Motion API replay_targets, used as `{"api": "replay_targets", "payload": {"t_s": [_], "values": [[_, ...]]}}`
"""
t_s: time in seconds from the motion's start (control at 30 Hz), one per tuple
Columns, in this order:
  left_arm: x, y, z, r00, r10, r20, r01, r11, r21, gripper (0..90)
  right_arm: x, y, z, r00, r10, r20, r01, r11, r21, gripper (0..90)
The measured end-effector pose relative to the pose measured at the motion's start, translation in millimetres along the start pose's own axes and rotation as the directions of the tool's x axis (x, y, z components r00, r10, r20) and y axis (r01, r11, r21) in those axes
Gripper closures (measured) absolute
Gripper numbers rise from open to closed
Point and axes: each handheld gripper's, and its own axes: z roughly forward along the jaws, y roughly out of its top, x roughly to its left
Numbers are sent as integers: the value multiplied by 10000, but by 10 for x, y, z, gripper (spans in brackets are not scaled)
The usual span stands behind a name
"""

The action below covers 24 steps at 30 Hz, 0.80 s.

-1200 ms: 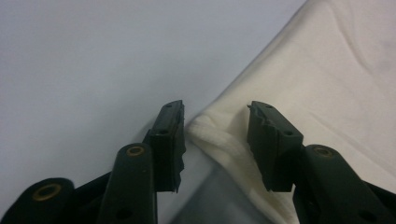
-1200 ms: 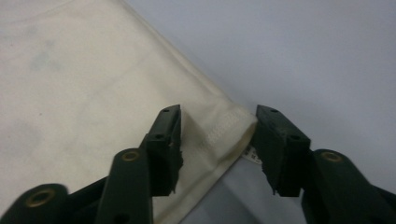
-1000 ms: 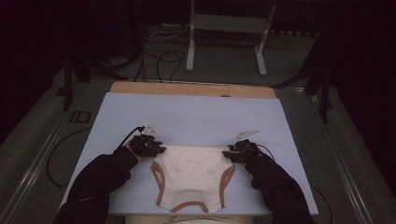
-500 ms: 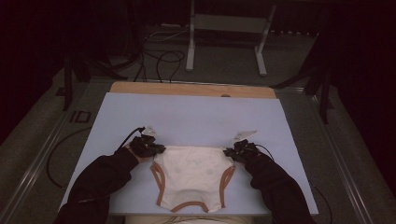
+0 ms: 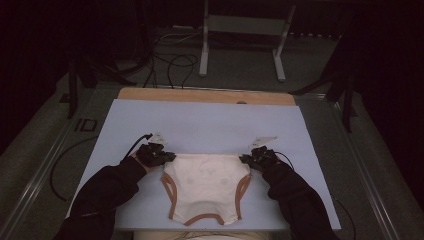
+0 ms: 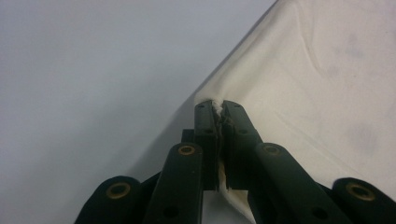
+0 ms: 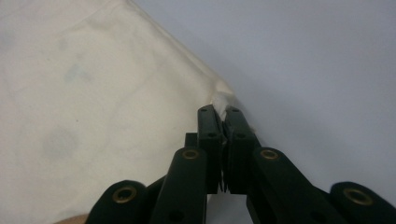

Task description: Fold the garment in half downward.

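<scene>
A cream garment (image 5: 207,185) with brown trim along its leg openings and lower hem lies flat on the pale blue table cover (image 5: 210,125), near the front edge. My left gripper (image 5: 169,159) is shut on the garment's upper left corner. In the left gripper view the jaws (image 6: 218,106) pinch a fold of the cream cloth (image 6: 327,70). My right gripper (image 5: 246,160) is shut on the upper right corner. The right gripper view shows a tuft of cloth (image 7: 93,93) squeezed between its jaws (image 7: 223,112). Dark sleeves reach in from the bottom.
A wooden strip (image 5: 205,95) borders the far edge of the cover. Beyond it, on the floor, stand a metal frame (image 5: 240,45) and loose cables (image 5: 170,65). Metal rails run along both sides of the table.
</scene>
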Motion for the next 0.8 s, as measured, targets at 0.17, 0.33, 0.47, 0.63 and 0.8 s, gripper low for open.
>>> {"api": "replay_targets", "payload": {"t_s": [0.17, 0.33, 0.47, 0.63, 0.8], "values": [[22, 46, 7, 9997, 45, -243, -48, 9999, -145, 872, -27, 61, -29, 9999, 9, 150, -7, 9998, -175, 875], [64, 99, -3, 9993, -32, -377, 17, 9992, -401, 872, -88, 104, -42, 9995, 150, 265, -140, 9992, -383, 875], [83, 140, -9, 9985, -52, -552, 19, 9982, -601, 872, -133, 146, -44, 9991, 255, 353, -235, 9983, -542, 875], [125, 191, -24, 9981, -19, -609, -33, 9964, -848, 872, -184, 195, -52, 9981, 397, 469, -365, 9971, -665, 875], [166, 251, -20, 9974, -60, -718, -10, 9953, -968, 871, -234, 257, -48, 9973, 439, 588, -394, 9963, -762, 875]]}}
